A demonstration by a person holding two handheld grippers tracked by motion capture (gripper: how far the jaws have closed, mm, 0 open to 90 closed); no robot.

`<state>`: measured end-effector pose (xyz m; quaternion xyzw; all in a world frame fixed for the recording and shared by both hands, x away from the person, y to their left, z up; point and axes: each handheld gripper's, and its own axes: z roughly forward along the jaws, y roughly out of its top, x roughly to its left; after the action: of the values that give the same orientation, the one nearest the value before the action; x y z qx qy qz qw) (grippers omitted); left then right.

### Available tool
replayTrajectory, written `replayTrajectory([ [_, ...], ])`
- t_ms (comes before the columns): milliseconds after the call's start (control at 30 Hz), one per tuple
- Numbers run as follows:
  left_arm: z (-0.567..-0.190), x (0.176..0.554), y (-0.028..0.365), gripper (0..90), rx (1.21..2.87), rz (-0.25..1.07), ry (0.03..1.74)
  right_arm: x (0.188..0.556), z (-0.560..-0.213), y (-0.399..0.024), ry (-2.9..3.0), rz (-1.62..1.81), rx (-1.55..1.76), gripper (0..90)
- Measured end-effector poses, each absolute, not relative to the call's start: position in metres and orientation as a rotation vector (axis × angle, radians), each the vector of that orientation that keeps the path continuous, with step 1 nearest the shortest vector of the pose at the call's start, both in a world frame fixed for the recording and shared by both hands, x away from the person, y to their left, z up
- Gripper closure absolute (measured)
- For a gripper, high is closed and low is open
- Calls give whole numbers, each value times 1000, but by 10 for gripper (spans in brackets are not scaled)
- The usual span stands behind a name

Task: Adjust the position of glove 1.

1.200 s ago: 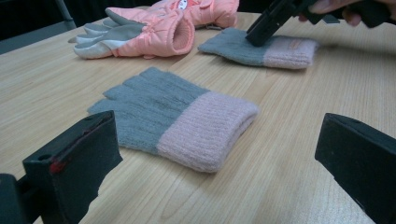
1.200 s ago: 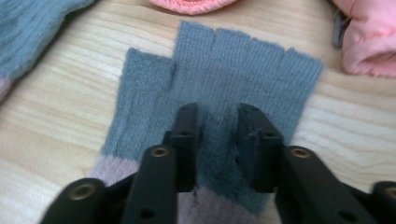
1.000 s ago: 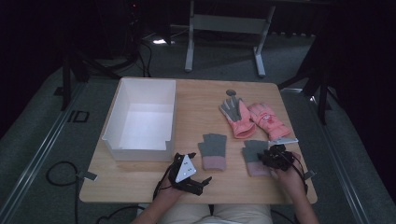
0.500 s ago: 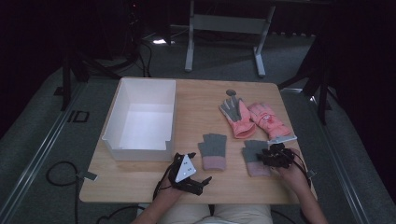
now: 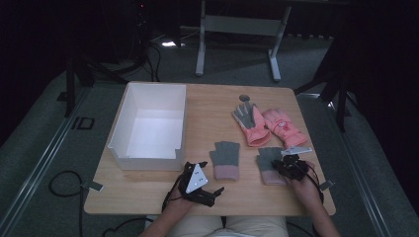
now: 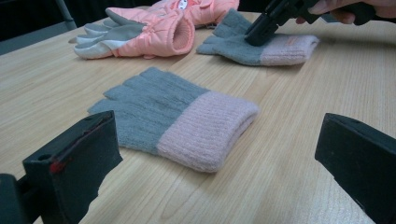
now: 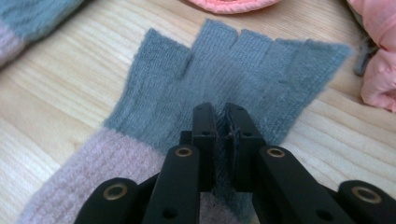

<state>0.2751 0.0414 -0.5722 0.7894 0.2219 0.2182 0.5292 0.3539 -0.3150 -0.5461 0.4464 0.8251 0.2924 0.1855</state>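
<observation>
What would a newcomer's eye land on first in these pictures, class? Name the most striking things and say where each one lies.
The bright white box stands out at the table's left. At the far right lie two pink padded gloves, side by side. Nearer the person lie two grey knit gloves with pink cuffs: the right gripper has just closed, pinching a fold of the right grey glove, while the left gripper rests open beside the left grey glove.
</observation>
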Motion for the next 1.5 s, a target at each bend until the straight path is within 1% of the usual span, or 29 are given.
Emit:
replayTrajectory([
  [100, -572, 275, 41, 0, 1886, 521, 528, 354, -543, -317, 2315, 846, 1312, 850],
  [200, -572, 275, 41, 0, 1884, 524, 526, 349, -529, -320, 2282, 877, 1326, 853],
  [433, -572, 275, 41, 0, 1883, 520, 530, 342, -473, -316, 2189, 988, 1306, 853],
  [667, -572, 275, 41, 0, 1882, 521, 531, 340, -439, -281, 2183, 1035, 1246, 853],
  [767, -572, 275, 42, 0, 1877, 517, 532, 340, -432, -263, 2186, 1060, 1219, 853],
  [900, -572, 276, 42, 0, 1877, 516, 533, 342, -431, -235, 2211, 1094, 1189, 853],
  [1133, -572, 275, 42, 0, 1879, 515, 528, 351, -448, -191, 2302, 1117, 1158, 853],
  [1267, -572, 275, 42, 0, 1881, 517, 526, 354, -459, -178, 2333, 1115, 1161, 853],
  [1500, -572, 275, 42, 0, 1878, 512, 527, 359, -484, -169, 2383, 1072, 1214, 853],
])
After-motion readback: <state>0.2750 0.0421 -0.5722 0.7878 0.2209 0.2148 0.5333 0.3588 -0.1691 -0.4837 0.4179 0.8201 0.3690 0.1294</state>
